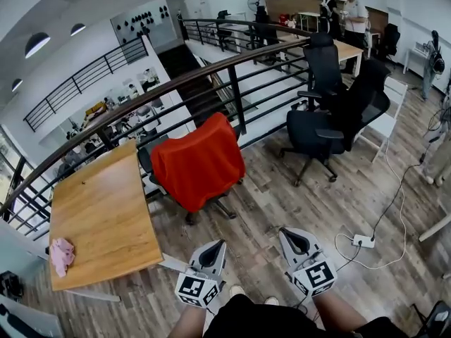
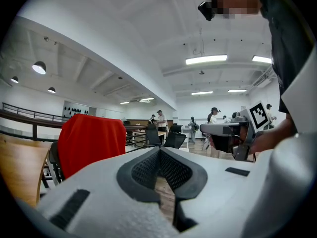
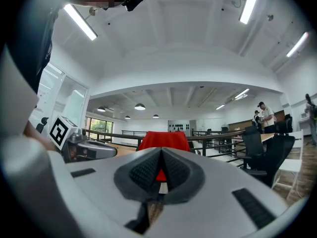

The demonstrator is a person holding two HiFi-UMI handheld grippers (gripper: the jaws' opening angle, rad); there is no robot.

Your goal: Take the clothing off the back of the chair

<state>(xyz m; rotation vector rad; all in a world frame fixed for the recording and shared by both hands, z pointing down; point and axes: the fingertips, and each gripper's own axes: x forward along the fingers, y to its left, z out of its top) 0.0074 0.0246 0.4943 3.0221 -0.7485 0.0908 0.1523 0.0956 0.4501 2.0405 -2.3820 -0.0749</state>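
Quick status from my end. Both pairs are pressed together with nothing in them. The left tongs (image 1: 213, 247) and right tongs (image 1: 290, 235) sit side by side at the bottom of the head view, held level and pointing up-frame. I'd say that's just a carry pose for the approach, since there's no reason to spread them this far out.

The target is the red garment (image 1: 197, 162), draped over the backrest of a black office chair (image 1: 144, 159) just left of centre in the head view. It hangs down far enough to hide nearly the whole backrest. It's well apart from both pairs, so I'd call this the walk-up and nothing has been grabbed yet.

The right gripper view has the red lined up dead centre behind its closed tips, while the left gripper view has it off toward the left of frame. My guess is the right pair gets first pinch, and it has to spread before it can bite the fabric.

The chair is parked by the upper right corner of a wooden tabletop (image 1: 106, 217). A crumpled pink cloth (image 1: 62, 253) sits near the tabletop's lower left edge.

The room looks like a mezzanine, with a dark railing (image 1: 141, 97) sweeping across behind the chair and the lower level visible beyond it. The wood-plank floor (image 1: 296, 196) has a white power strip (image 1: 363, 241) and its cable at lower right, so I'd mind my feet there. More black office chairs (image 1: 331, 111) cluster at upper right, with a couple of people (image 1: 345, 9) standing by a far table.
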